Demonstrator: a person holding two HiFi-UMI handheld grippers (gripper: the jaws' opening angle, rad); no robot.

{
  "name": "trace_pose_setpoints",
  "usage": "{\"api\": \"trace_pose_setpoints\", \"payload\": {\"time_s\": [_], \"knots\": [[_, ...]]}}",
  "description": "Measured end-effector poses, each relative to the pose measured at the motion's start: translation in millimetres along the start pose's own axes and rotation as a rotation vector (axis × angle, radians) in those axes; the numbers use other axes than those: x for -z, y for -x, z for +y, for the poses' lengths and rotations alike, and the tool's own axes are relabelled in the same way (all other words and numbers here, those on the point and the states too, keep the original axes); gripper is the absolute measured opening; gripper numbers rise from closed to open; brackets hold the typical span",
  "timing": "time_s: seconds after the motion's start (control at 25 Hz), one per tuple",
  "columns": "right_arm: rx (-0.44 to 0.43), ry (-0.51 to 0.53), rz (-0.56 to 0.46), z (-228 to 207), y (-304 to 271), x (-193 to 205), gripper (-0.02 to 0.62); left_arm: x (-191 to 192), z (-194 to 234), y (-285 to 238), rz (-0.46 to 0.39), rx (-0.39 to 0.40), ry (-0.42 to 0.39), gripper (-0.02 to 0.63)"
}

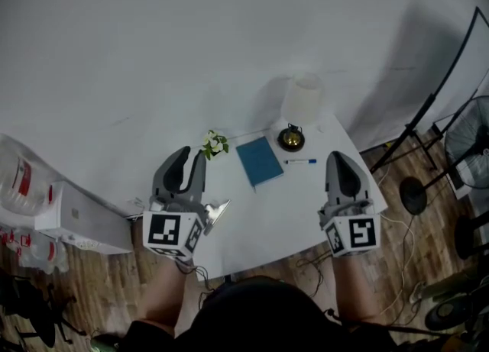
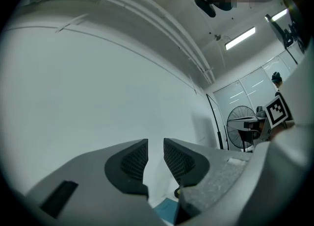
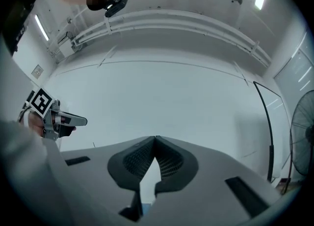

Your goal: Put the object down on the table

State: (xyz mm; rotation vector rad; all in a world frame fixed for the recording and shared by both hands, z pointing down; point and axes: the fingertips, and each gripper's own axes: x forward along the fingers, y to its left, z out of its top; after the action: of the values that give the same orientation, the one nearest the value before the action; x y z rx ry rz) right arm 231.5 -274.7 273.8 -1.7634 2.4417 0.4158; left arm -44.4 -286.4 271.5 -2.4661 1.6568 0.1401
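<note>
Left gripper (image 1: pixel 191 158): jaws slightly apart, empty. Right gripper (image 1: pixel 341 158): closed, empty. Advice: keep both clear of book (image 1: pixel 260 161).

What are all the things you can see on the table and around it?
table: one, white, middle of the head view
notebook: one, blue, flat on the table
pen: one, white and blue, right of the notebook
flowers: one small bunch, white and green, left of the notebook
round ornament: one, gold and dark, behind the pen
cylinder: one, white, table's far edge
fan: one, dark, on the floor at right
box: one, white, left of the table
left gripper: one, grey, jaws slightly apart, empty
right gripper: one, grey, jaws together, empty
</note>
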Motion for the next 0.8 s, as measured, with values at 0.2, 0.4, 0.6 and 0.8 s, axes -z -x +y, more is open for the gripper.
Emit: {"api": "trace_pose_setpoints", "payload": {"time_s": [0.2,0.4,0.6,0.8], "knots": [[0.003,0.066,-0.025,0.1,3.3,-12.4,0.005,-1.3,-7.4,-3.9,-0.012,0.014,0.005,0.084],[0.007,0.067,-0.024,-4.1,-1.8,-11.4,0.005,0.3,-10.7,-13.3,-0.005,0.026,-0.009,0.08],[0.005,0.067,-0.009,-3.7,-5.7,-5.9,0.005,4.3,-7.9,-16.8,0.004,0.024,-0.003,0.077],[0.002,0.064,-0.003,-3.5,-8.9,-2.8,0.005,8.5,-6.6,-18.4,0.024,0.018,-0.013,0.075]]}}
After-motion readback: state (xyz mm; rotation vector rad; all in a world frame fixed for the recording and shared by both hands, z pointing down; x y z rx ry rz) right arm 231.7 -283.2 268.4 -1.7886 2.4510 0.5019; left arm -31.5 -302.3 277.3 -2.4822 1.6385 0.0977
